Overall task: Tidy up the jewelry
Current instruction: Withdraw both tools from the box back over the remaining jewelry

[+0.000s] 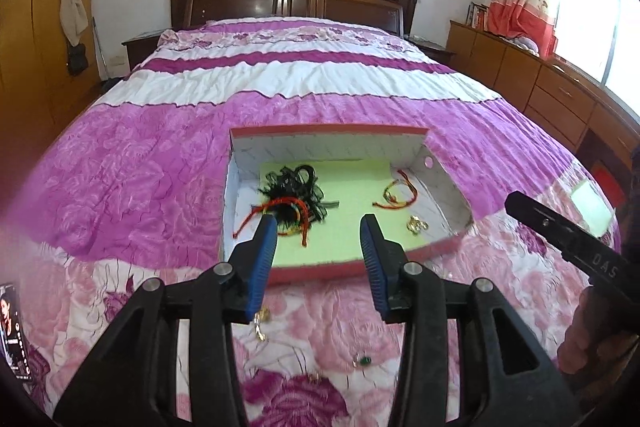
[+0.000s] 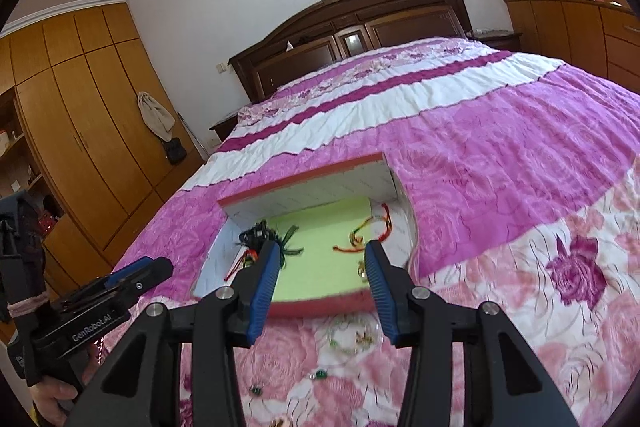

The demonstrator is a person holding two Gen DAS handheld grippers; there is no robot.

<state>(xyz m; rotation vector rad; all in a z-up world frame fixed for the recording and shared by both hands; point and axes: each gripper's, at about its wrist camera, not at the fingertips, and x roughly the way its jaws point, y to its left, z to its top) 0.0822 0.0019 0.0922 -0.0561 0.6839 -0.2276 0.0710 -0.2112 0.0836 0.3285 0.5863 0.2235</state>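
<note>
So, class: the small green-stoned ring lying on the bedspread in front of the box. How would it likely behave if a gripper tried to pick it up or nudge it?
The green-stoned ring looks small and rigid, so probably light but hard to pinch. The left gripper has wide fingers, so it may slip out. On the soft bedspread it would likely sink or snag rather than roll.

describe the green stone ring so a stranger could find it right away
On the pink floral bedspread, find the shallow red-edged cardboard box. The small ring with a green stone lies on the quilt in front of it, outside. Nearby pieces are gold-coloured; only this one shows dark green.
</note>
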